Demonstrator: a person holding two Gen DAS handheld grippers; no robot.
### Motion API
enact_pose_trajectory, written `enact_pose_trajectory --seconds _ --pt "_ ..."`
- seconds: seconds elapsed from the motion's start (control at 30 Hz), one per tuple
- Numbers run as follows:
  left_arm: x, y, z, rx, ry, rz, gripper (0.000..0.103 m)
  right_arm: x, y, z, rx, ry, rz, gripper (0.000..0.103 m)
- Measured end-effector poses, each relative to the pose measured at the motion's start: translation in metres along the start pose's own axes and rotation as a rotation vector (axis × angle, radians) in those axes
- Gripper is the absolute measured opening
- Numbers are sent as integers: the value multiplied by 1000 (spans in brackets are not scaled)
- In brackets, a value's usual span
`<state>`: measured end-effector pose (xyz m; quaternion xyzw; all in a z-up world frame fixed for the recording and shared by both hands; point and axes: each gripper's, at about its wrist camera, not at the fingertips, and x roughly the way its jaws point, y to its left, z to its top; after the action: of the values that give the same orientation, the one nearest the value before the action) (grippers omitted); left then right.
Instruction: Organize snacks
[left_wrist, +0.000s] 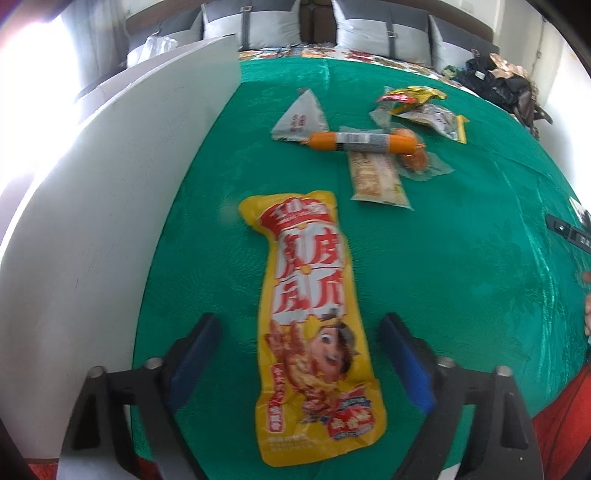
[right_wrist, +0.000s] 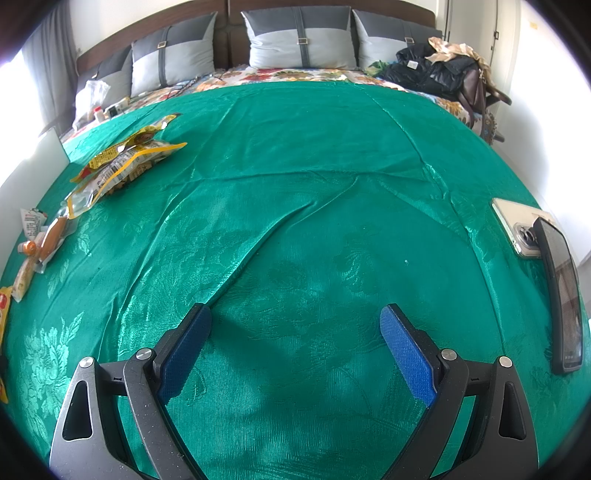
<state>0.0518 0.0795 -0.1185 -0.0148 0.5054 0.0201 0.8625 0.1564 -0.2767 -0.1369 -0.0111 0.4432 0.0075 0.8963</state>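
A long yellow and red snack packet (left_wrist: 314, 325) lies flat on the green cloth (left_wrist: 461, 258), running between my left gripper's (left_wrist: 299, 332) open blue-padded fingers without touching them. Beyond it lie an orange sausage stick (left_wrist: 364, 142), a pale triangular packet (left_wrist: 301, 118), a beige biscuit packet (left_wrist: 376, 177) and yellow packets (left_wrist: 417, 98). My right gripper (right_wrist: 295, 325) is open and empty over bare green cloth (right_wrist: 314, 184). The snack pile (right_wrist: 122, 162) lies far to its left.
A white box wall (left_wrist: 110, 192) stands along the left of the cloth. Two phones (right_wrist: 546, 258) lie at the right edge of the bed. Grey pillows (right_wrist: 299, 37) and a dark bag with clothes (right_wrist: 439, 70) sit at the head of the bed.
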Motion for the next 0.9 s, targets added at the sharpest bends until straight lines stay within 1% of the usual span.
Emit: enact_pose_trajectory --seconds 0.03,0.07,0.1,0.2,0.37,0.5,0.63,0.7,0.73,0.77,0.8,0.83,0.9 --pt "-2 -4 1 18 -6 -9 61 0 0 0 0 0 0 95" --pt "-3 -8 2 35 -8 -6 52 0 0 0 0 0 0 95" --pt "-3 -9 2 39 -7 -14 50 0 0 0 0 0 0 95" --pt "-4 -9 2 42 -9 -23 49 0 0 0 0 0 0 95" --pt "-6 -7 1 16 -2 -51 48 0 0 0 0 0 0 95" --pt "-15 -6 1 -10 -3 -97 48 0 0 0 -1 1 -1 95" --pt "-29 -2 -1 -33 -14 -135 48 2 1 1 -4 5 1 97" --pt "-38 2 -3 -44 -25 -145 48 0 6 4 12 49 -25 95" --pt "-43 4 -4 -52 -32 -151 48 -5 14 4 30 83 -15 95" --pt "-47 7 -4 -60 -39 -158 48 -12 25 5 52 87 37 95" --pt "-53 9 -4 -67 -47 -163 48 -20 40 4 70 90 122 95" --pt "-57 11 -4 -71 -54 -167 48 -27 60 4 75 111 217 95" --pt "-66 15 -3 -76 -74 -173 48 -32 110 7 55 188 392 94"
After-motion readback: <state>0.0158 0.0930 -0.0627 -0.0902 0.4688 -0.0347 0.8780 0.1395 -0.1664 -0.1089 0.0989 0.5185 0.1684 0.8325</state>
